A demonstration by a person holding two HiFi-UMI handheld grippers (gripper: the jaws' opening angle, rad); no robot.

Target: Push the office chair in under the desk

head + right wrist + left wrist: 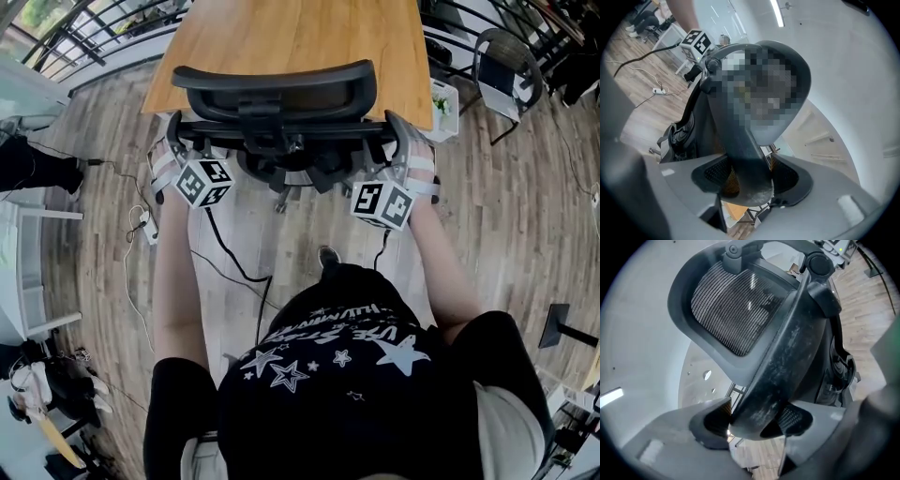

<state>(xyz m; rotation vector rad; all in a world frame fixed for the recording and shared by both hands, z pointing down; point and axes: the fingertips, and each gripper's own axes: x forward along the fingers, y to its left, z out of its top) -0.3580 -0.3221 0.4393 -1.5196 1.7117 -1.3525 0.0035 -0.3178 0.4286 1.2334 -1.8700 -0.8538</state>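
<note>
The black office chair (281, 89) stands facing the wooden desk (291, 47), its seat partly under the top. My left gripper (175, 128) is clamped on the left edge of the backrest frame, and my right gripper (400, 128) on the right edge. In the left gripper view the dark frame bar (783, 357) runs between both pads of the left gripper (757, 420), with the mesh headrest (731, 305) above. In the right gripper view the frame bar (736, 140) sits between the pads of the right gripper (750, 180).
Black cables (230, 258) and a white power strip (145, 225) lie on the wood floor behind the chair. A white box (442, 103) stands by the desk's right corner, with a wire chair (506, 66) beyond it. A white table (19, 272) stands at the left.
</note>
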